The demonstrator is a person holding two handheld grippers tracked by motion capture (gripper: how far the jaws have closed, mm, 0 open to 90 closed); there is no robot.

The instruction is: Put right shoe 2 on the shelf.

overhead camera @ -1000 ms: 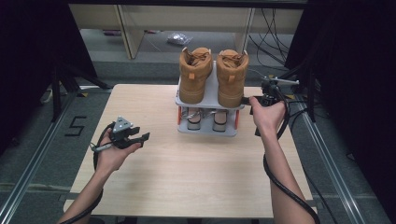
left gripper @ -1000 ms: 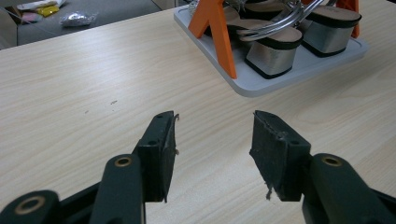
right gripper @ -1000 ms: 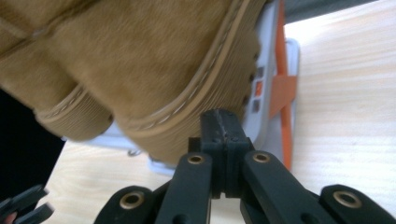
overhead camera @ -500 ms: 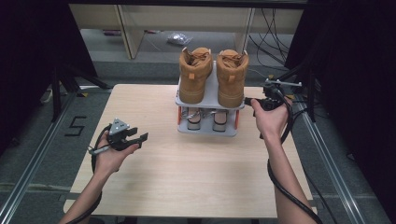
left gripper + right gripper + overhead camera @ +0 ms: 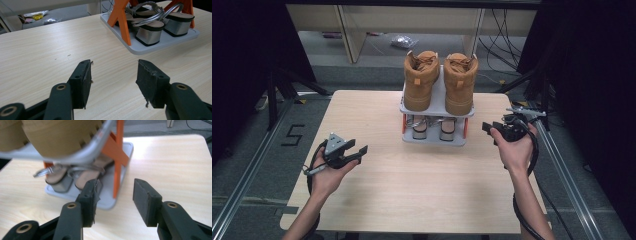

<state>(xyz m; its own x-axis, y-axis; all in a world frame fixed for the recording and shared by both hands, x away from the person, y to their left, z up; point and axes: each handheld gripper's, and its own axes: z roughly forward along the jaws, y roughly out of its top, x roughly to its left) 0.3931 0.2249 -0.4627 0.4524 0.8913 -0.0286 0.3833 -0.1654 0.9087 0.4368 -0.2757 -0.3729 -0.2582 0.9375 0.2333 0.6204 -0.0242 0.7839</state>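
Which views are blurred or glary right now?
Right gripper view: boots and top shelf are smeared, with glare on the table behind. Left gripper view: sharp, sandals crisp. High view: evenly lit table, dark surroundings.

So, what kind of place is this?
Probably a lab or workshop set up for recording: a wooden table inside a black metal frame, loose cables on the floor, and a handheld gripper.

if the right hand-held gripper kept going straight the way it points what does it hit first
Probably the shoe rack: the open right hand-held gripper aims at its orange side leg and grey base tray, though depth is unclear.
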